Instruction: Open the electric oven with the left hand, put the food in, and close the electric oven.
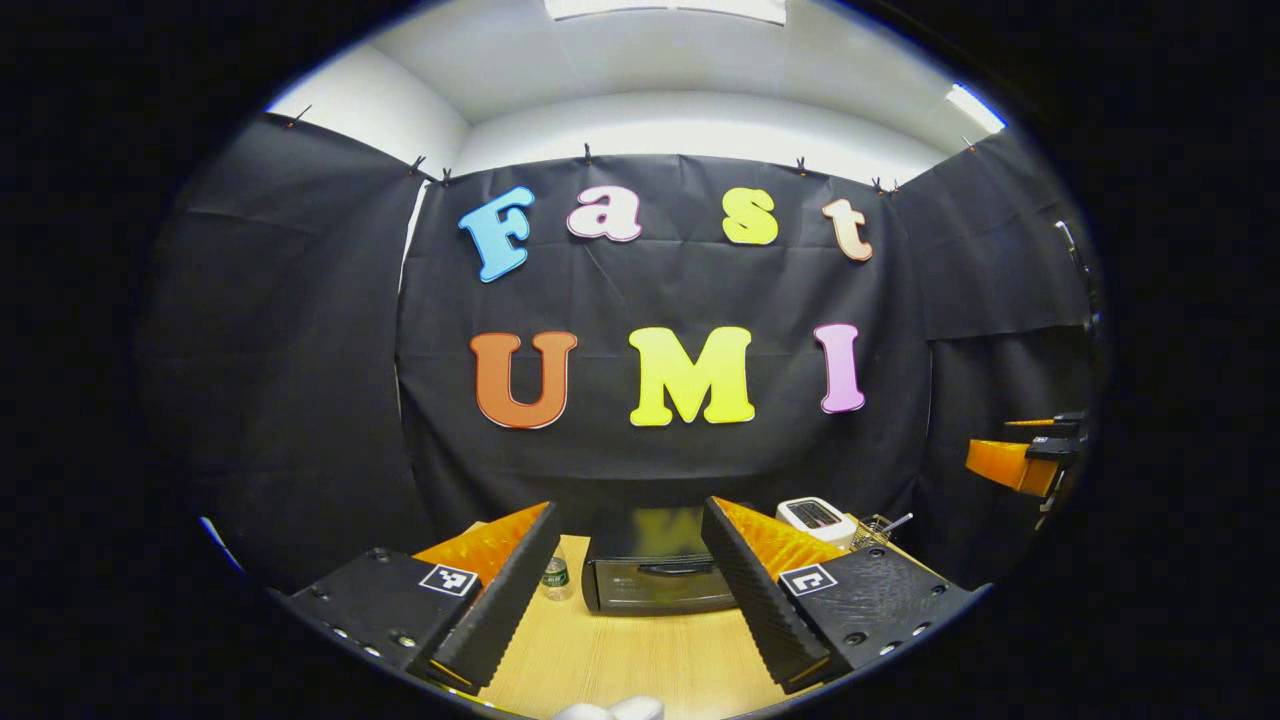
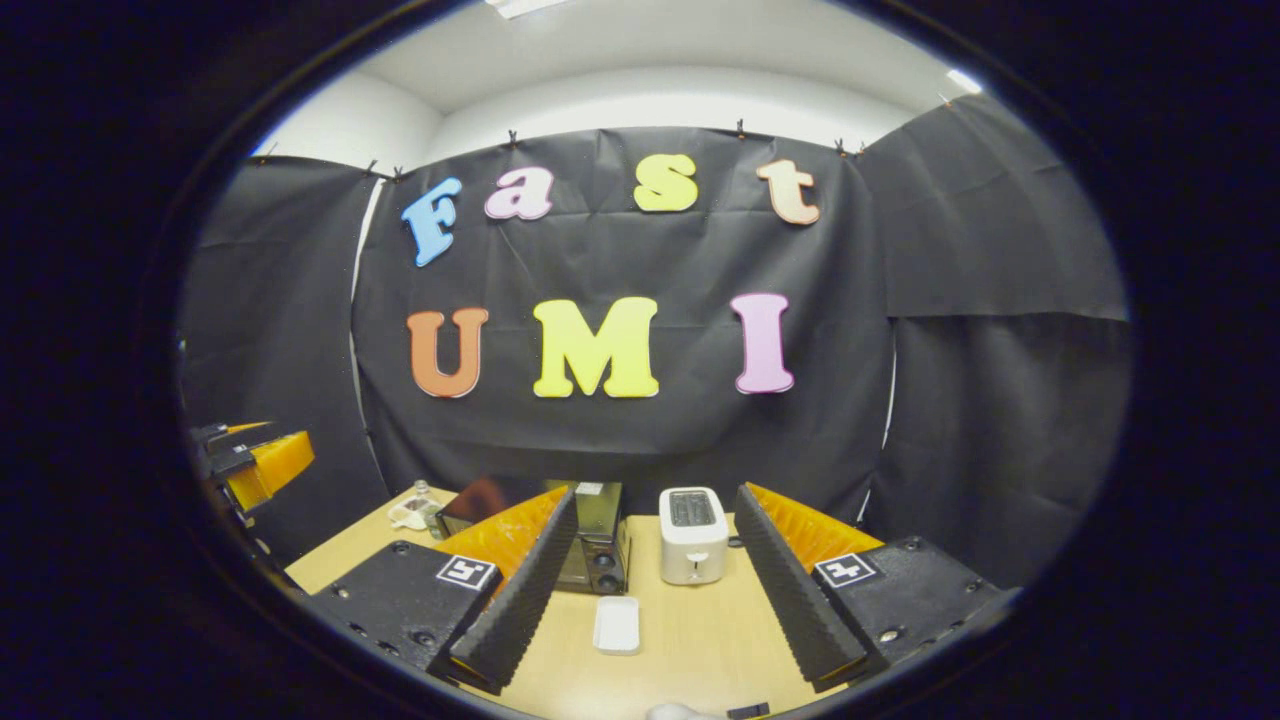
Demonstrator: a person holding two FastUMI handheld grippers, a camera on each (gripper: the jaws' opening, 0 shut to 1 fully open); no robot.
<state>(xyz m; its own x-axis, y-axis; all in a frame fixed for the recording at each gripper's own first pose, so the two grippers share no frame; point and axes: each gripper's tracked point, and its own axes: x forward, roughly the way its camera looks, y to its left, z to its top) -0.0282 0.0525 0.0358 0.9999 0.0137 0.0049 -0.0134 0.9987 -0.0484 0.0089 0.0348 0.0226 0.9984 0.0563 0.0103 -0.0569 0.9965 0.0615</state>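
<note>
Nothing begun: oven door closed
Dark boxy electric oven (image 1: 655, 585) sits at the wooden table's (image 1: 620, 660) far edge; left gripper (image 1: 628, 580) and right gripper (image 2: 655, 590) both gape wide, empty, food not identifiable

A white toaster (image 2: 692, 534) stands upright on the wooden tabletop (image 2: 690, 640), near its far edge, slots up; a small white rectangular tray (image 2: 617, 625) lies flat in front of the toaster, a little to its left and apart from it; a small clear bottle (image 1: 556, 575) stands well to the toaster's left; a wire basket (image 1: 873, 531) sits just right of the toaster.
</note>
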